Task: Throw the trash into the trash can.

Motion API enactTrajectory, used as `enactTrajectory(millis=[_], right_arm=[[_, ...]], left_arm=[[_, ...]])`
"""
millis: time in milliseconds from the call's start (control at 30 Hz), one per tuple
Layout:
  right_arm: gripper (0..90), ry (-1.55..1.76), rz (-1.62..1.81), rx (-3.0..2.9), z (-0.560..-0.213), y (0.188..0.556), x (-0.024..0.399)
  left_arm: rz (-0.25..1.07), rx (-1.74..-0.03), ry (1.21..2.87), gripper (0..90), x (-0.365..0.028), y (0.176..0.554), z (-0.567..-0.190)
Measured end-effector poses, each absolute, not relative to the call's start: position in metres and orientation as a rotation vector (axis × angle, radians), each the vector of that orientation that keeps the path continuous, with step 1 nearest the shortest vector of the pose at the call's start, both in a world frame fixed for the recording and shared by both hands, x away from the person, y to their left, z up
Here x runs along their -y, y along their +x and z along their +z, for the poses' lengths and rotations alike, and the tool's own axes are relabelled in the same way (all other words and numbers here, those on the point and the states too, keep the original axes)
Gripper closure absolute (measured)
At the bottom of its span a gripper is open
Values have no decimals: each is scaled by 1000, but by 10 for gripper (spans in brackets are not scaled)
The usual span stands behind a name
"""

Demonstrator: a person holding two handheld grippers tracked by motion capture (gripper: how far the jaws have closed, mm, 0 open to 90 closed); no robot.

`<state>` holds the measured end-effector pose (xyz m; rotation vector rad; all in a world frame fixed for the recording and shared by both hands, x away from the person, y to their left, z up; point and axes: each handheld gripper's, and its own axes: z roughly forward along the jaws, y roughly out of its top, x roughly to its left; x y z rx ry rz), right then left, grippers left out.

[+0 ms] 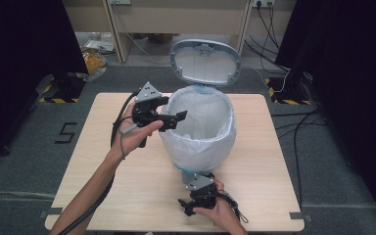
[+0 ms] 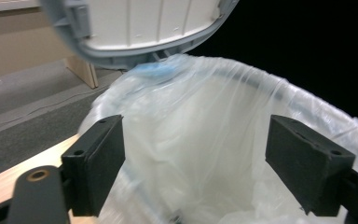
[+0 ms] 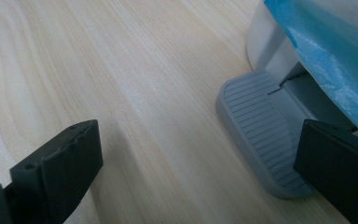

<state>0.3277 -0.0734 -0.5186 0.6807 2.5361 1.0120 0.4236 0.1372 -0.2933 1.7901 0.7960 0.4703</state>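
The lined bin (image 1: 199,128) stands lid-up mid-table (image 1: 103,161), the left tool (image 1: 172,119) gaping empty at its left rim, while the right gripper view reveals its grey pedal (image 3: 261,135) beside the wide-open, empty right tool (image 3: 198,172).

High view: above the table's (image 1: 254,161) near edge, facing forward and down. Left gripper view: close, looking into the lined bin (image 2: 205,140) under its lid (image 2: 135,28). Right gripper view: low, close on the pedal (image 3: 261,130). All share the bin.
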Motion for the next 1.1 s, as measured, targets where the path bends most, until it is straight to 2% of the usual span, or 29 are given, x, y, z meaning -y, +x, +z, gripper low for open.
enactTrajectory(millis=[400,767,1100], right_arm=[[11,679,1010,-2538,-518,328,73],[11,681,1010,-2540,-518,328,73],[11,681,1008,-2539,-518,328,73]], left_arm=[[504,-865,1740,164,-188,415,-300],[497,-912,1733,161,-210,411,-322],[569,-952,1738,157,-230,408,-350]])
